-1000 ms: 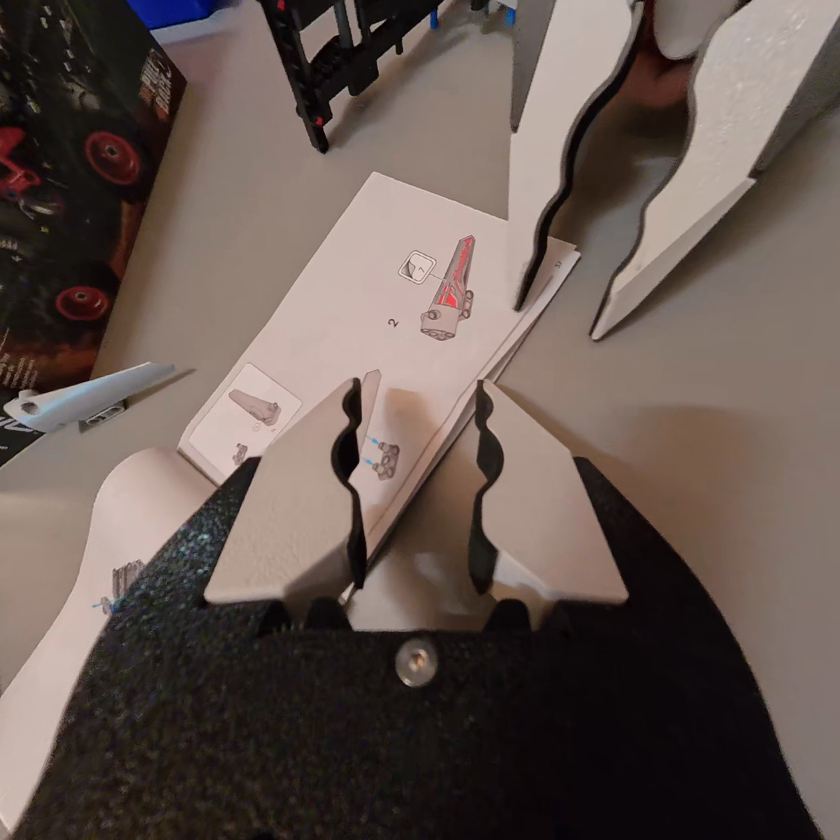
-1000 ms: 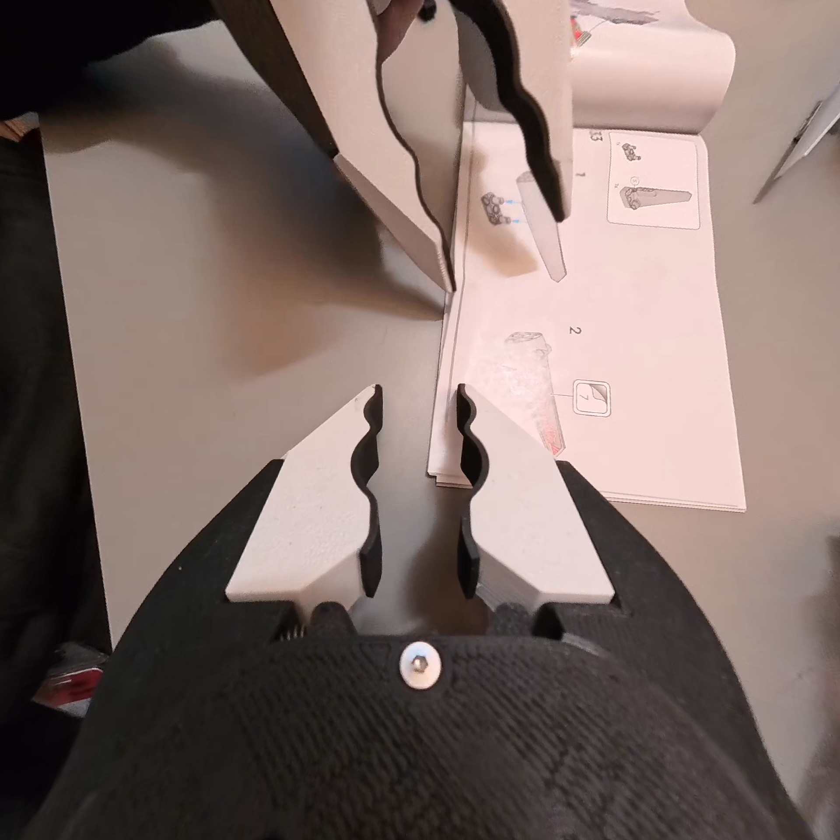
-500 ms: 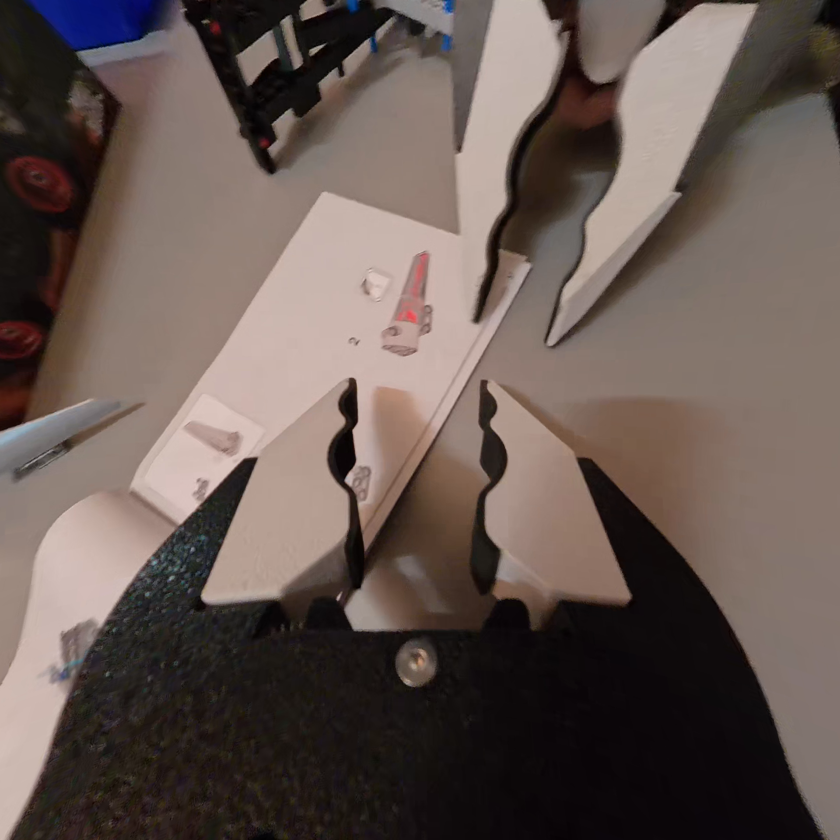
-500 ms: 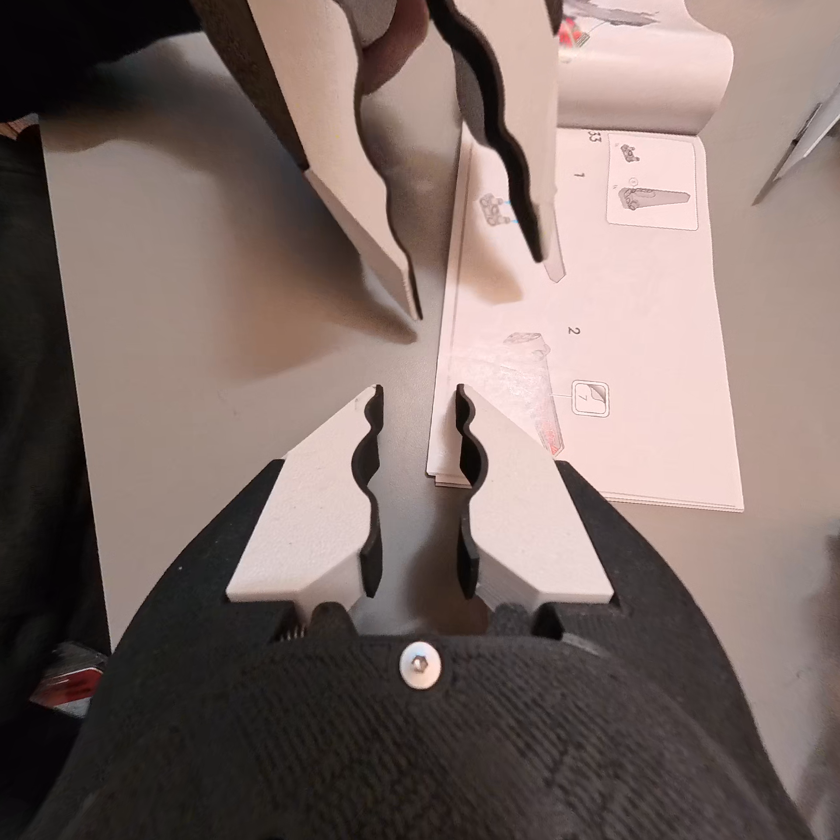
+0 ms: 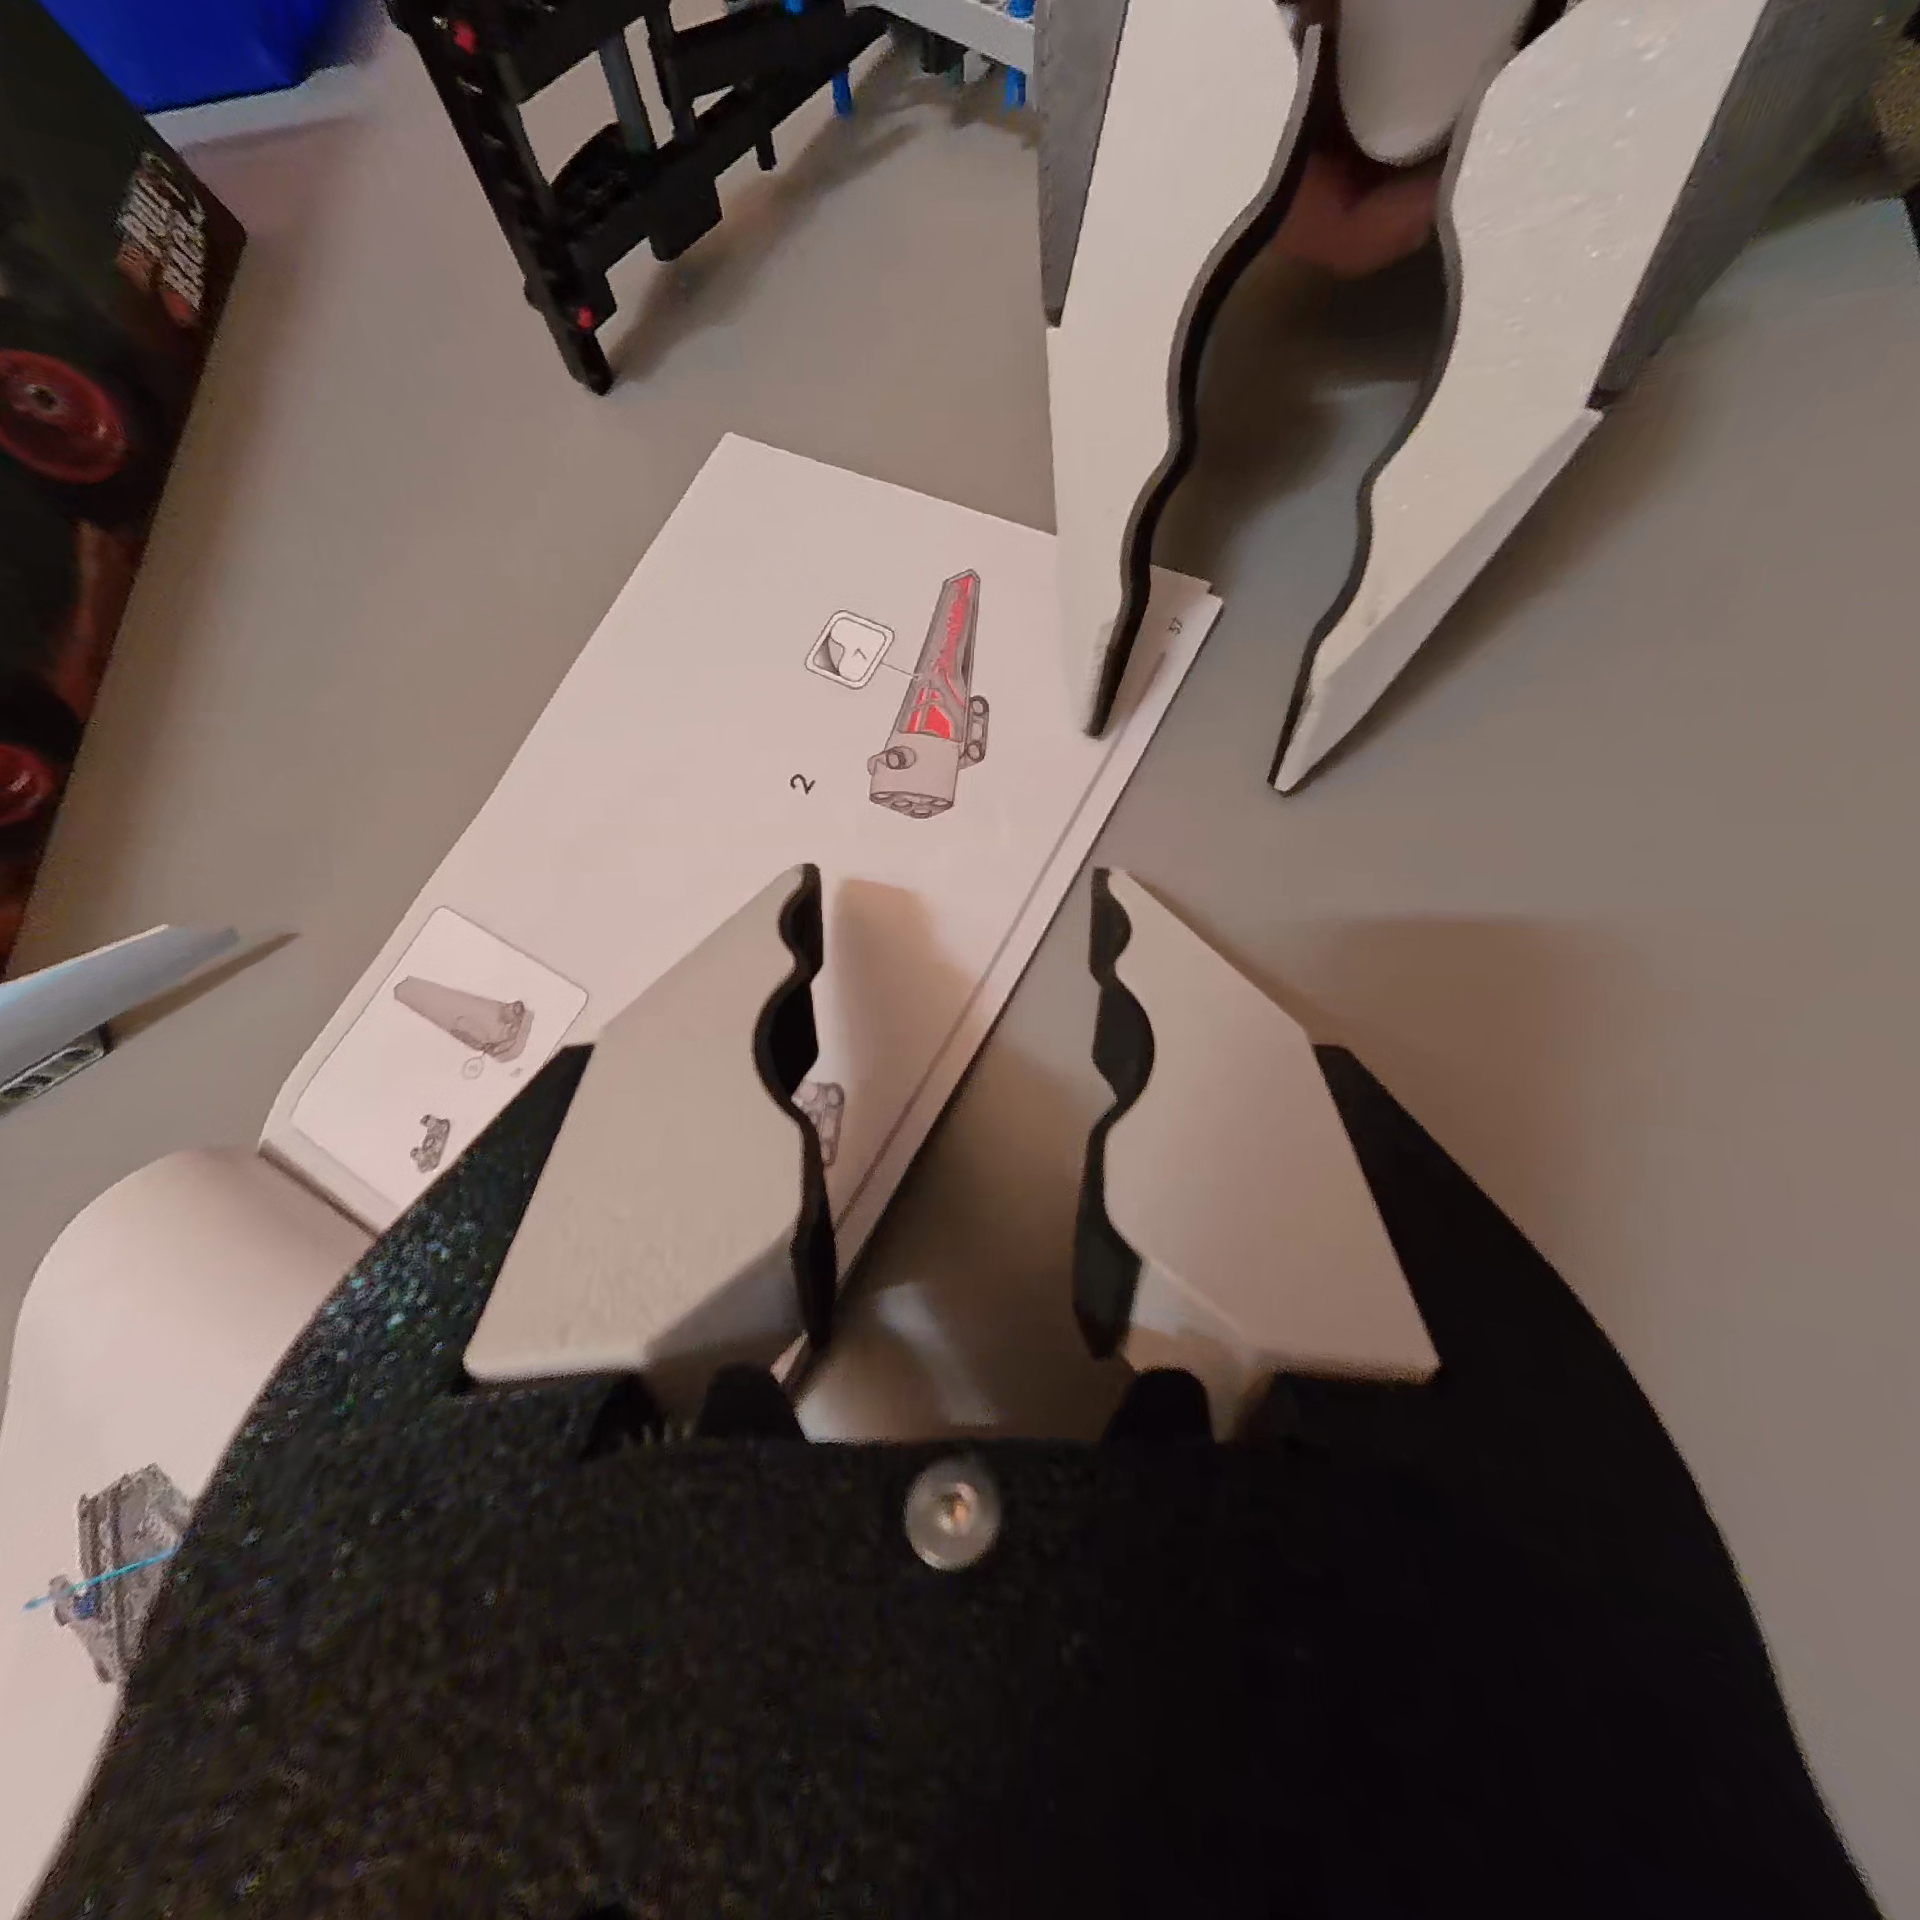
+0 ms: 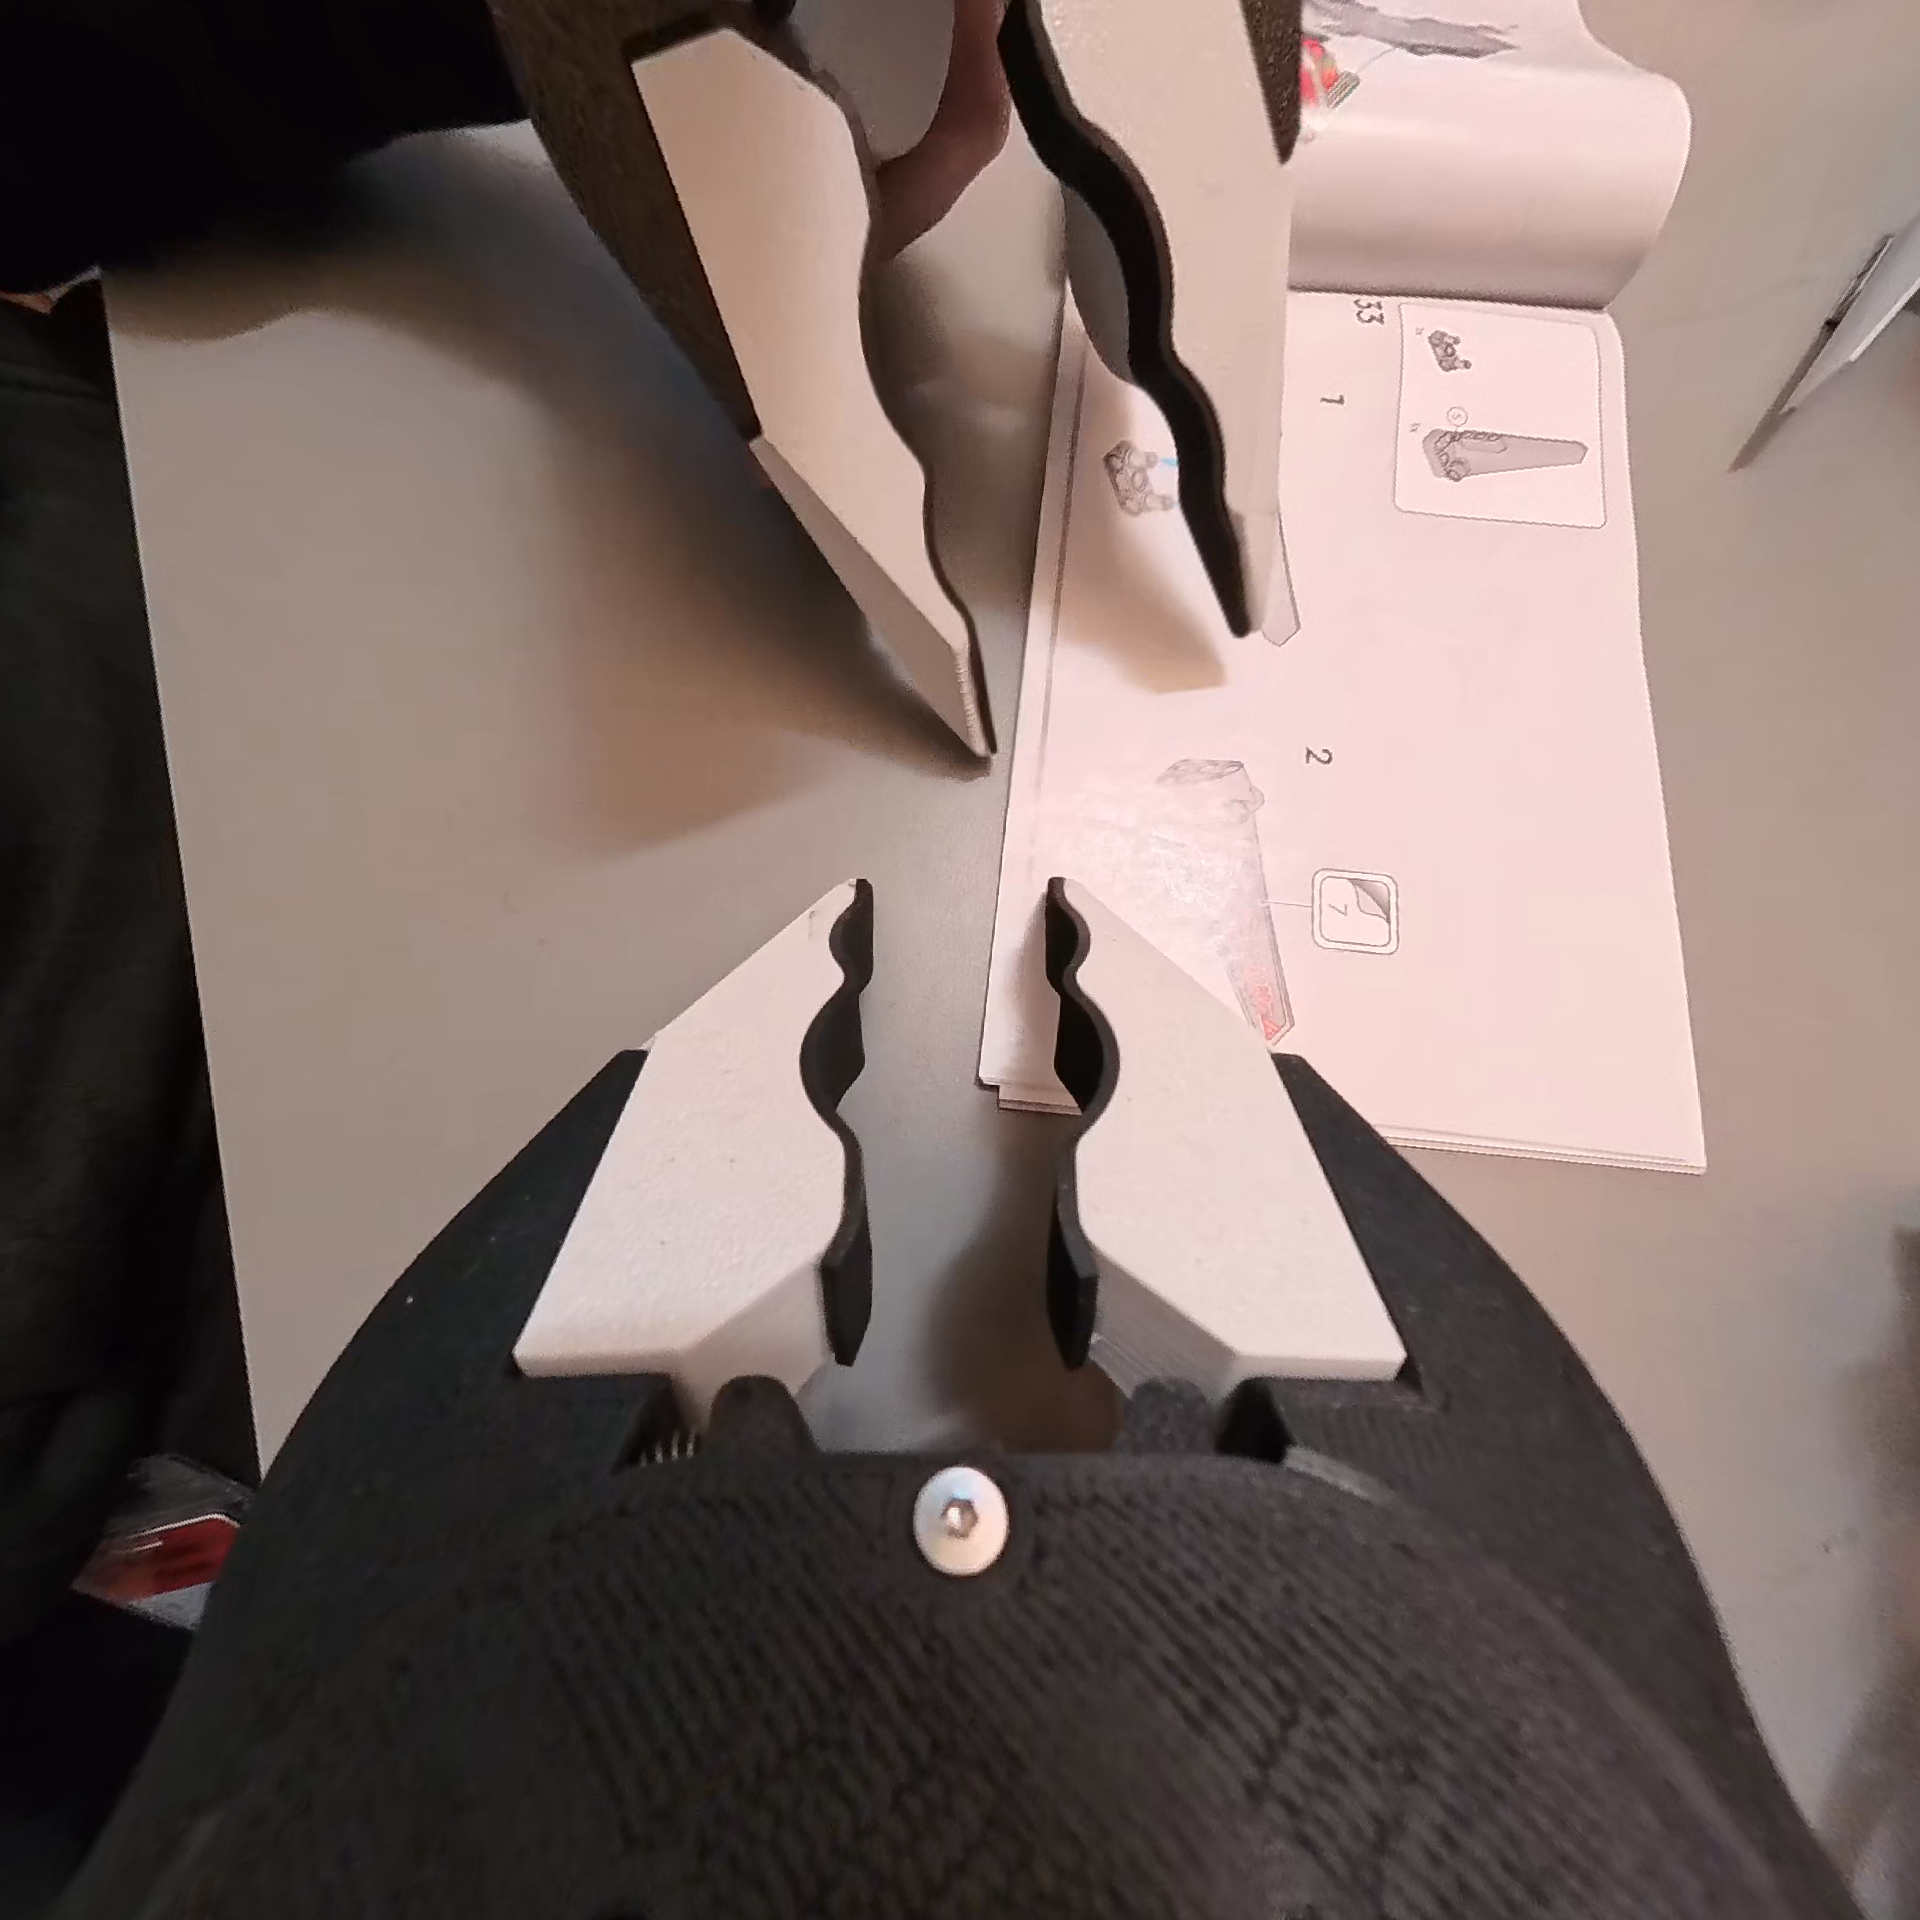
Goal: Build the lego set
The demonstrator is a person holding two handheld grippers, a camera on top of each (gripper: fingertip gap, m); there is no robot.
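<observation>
The open instruction booklet (image 5: 727, 665) lies flat on the grey table and also shows in the right wrist view (image 6: 1455, 831). My left gripper (image 5: 951, 894) is open and empty, straddling the booklet's edge: one finger over the page, the other over bare table. My right gripper (image 6: 958, 894) is open and empty at the booklet's near corner. The two grippers face each other tip to tip; the right gripper (image 5: 1190, 758) shows ahead in the left view, and the left gripper (image 6: 1107, 686) ahead in the right view. A long white Lego panel (image 5: 94, 987) lies left of the booklet.
A black Lego frame (image 5: 582, 177) stands beyond the booklet. The dark set box (image 5: 73, 416) lies at the left. The table's edge (image 6: 156, 727) runs along the left of the right wrist view, with a red item (image 6: 166, 1558) below it. The long white Lego panel (image 5: 94, 987) lies some 15 cm from my left tips, 20 cm from my right tips. It turns up in the right wrist view (image 6: 1872, 289) as well.
The left gripper has moved closer to the right gripper along the booklet's edge, then held. The right gripper has stayed put. Both jaws stay open.
</observation>
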